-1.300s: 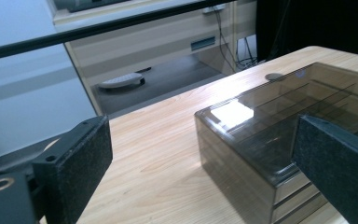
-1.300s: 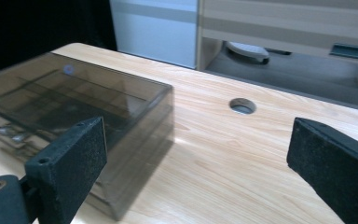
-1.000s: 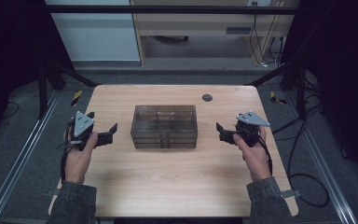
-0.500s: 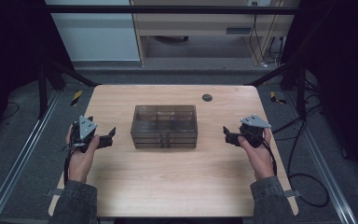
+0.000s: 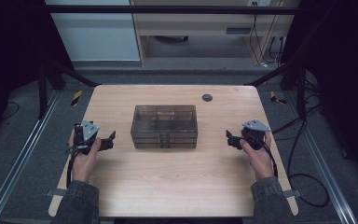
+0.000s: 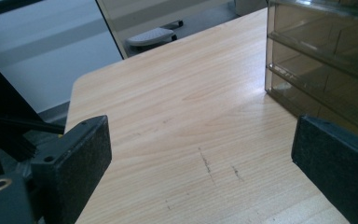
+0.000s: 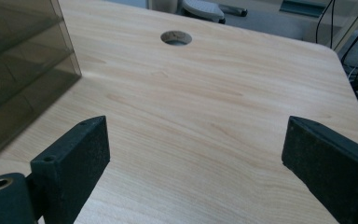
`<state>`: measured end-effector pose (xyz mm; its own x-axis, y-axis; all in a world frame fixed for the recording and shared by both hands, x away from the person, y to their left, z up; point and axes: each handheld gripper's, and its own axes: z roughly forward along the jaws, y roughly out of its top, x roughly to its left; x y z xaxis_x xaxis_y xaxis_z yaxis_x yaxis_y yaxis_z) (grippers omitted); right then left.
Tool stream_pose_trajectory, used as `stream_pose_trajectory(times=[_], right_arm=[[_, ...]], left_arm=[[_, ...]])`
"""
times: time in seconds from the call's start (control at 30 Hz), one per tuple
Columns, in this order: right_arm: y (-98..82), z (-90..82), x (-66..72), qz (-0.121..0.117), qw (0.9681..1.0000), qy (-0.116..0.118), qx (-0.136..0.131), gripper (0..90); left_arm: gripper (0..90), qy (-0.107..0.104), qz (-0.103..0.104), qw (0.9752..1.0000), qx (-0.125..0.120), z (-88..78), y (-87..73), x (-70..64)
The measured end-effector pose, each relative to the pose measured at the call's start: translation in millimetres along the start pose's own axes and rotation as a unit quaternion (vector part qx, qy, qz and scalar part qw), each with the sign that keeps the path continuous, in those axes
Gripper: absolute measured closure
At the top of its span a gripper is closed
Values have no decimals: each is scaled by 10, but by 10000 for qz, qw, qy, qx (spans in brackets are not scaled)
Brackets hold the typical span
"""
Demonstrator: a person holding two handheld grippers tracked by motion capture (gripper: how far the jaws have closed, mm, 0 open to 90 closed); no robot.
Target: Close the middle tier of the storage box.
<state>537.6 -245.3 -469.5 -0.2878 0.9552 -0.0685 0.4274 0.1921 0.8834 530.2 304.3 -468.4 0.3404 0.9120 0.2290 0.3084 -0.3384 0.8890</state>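
Observation:
A smoky see-through drawer box [image 5: 164, 126] stands in the middle of the wooden table [image 5: 177, 186]. My left gripper [image 5: 109, 139] rests by the table's left edge, a short way left of the box, jaws wide apart and empty. In the left gripper view the box [image 6: 326, 65] fills the upper right, beyond the open left gripper [image 6: 205, 172]. My right gripper [image 5: 229, 138] sits to the right of the box, open and holding nothing. The right gripper view has the box's side [image 7: 18, 70] at the left, with bare wood between the jaws of the right gripper [image 7: 196, 163].
A round cable hole [image 5: 207, 97] lies in the table behind the box, also seen as a cable hole [image 7: 175, 37] ahead of the right jaws. Black cables [image 5: 303, 154] trail off the table's right side. A cabinet [image 5: 200, 23] stands beyond the far edge.
Both hands have drawn back a little toward the near edge and lowered. The jaws of each gripper stay open. The box has not moved.

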Motion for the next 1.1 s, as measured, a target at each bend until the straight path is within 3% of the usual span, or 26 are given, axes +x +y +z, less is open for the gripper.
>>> stream_pose_trajectory(times=[0.2,0.33,0.67,0.87,1.1], right_arm=[[-119,88,-32,-61,9997,-38,245,79],[-190,127,-51,58,9995,-25,320,84],[-267,158,-111,169,9994,-64,282,90],[-295,182,-114,171,9993,-39,343,86],[-310,195,-127,249,9991,-7,353,85]], left_arm=[[49,-43,-43,9998,174,56,-56,-20],[49,-93,-31,9998,150,86,-82,-50],[41,-101,-105,9998,149,160,-180,-55],[39,-194,-334,9992,111,177,-224,-18],[38,-261,-364,9988,183,205,-253,-26]])
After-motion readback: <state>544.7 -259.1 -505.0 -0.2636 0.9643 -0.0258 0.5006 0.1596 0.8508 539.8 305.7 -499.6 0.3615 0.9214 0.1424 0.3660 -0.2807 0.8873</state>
